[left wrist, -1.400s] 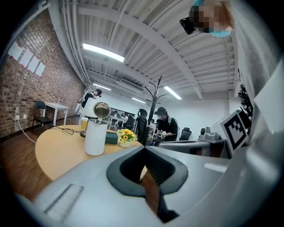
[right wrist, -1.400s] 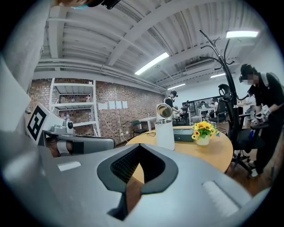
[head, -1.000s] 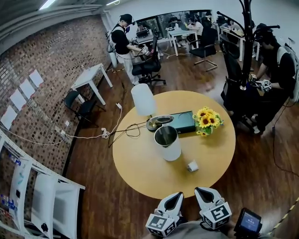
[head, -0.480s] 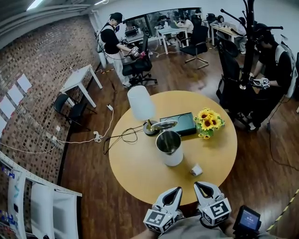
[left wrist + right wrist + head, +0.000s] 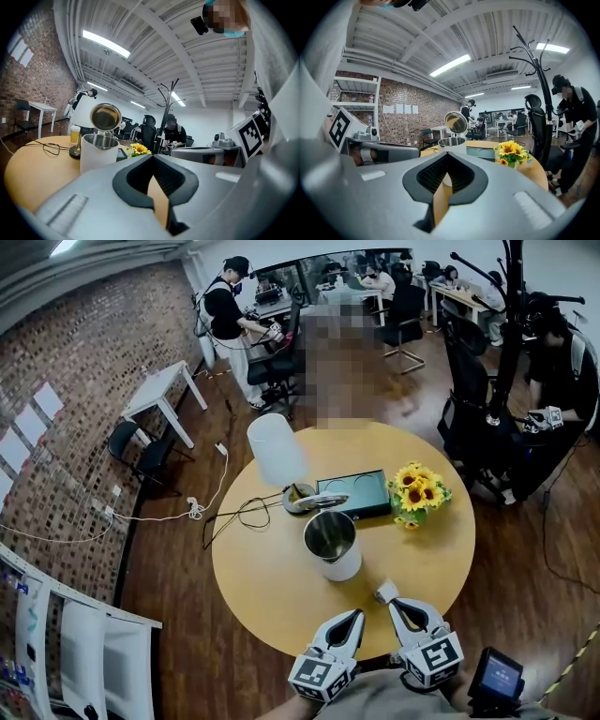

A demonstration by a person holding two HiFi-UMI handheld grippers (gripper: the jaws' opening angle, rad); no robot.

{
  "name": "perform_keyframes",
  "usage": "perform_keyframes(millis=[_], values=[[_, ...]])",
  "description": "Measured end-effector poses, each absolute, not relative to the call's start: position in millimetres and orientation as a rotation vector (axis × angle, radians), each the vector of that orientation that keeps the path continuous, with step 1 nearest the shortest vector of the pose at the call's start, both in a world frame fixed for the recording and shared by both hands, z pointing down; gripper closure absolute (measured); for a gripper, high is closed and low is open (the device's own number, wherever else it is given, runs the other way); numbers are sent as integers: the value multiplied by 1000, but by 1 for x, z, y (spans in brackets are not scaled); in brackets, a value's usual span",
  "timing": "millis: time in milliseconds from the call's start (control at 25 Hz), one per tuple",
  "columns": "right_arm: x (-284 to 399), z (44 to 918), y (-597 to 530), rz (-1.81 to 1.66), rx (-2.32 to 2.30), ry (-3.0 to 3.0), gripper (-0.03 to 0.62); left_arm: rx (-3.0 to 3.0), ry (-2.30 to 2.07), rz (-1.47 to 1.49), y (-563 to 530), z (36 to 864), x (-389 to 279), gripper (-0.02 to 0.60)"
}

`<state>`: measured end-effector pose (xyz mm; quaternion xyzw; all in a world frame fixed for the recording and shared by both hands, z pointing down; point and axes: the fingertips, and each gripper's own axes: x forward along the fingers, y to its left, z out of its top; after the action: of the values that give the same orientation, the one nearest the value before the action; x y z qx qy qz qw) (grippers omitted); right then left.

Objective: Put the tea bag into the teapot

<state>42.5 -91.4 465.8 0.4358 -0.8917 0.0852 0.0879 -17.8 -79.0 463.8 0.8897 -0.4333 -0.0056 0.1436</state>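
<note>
Fingers (image 5: 497, 197) of your right gripper (image 5: 395, 607) are pressed together, nothing clearly pinched, their tip right at the tea bag (image 5: 384, 592) lying on the table (image 5: 272, 587). Your left gripper (image 5: 354, 617) just beside it is also closed and empty. Farther out stands the teapot (image 5: 333, 545), its lid (image 5: 323, 500) flipped open and the tea bag outside it.

White teapot (image 5: 343, 564), tan round table (image 5: 277, 589), yellow sunflowers (image 5: 417, 486), dark green tray (image 5: 364, 495), red-brown brick wall (image 5: 84, 362)

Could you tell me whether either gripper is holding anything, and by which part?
Nothing: left gripper and right gripper are shut, empty; the tea bag lies ungripped.
</note>
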Motion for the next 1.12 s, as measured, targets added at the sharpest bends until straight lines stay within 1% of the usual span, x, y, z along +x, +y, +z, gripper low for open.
perform_keyframes(millis=[240,800,1120], values=[[52,484,-118,281,1278,-2633,586,2512,-1277,46,-102,490,-11,589],[58,589,-156,424,1139,-2503,586,2360,-1259,289,-139,600,2,589],[57,647,-159,481,1066,-2444,586,2300,-1239,353,-148,648,11,588]])
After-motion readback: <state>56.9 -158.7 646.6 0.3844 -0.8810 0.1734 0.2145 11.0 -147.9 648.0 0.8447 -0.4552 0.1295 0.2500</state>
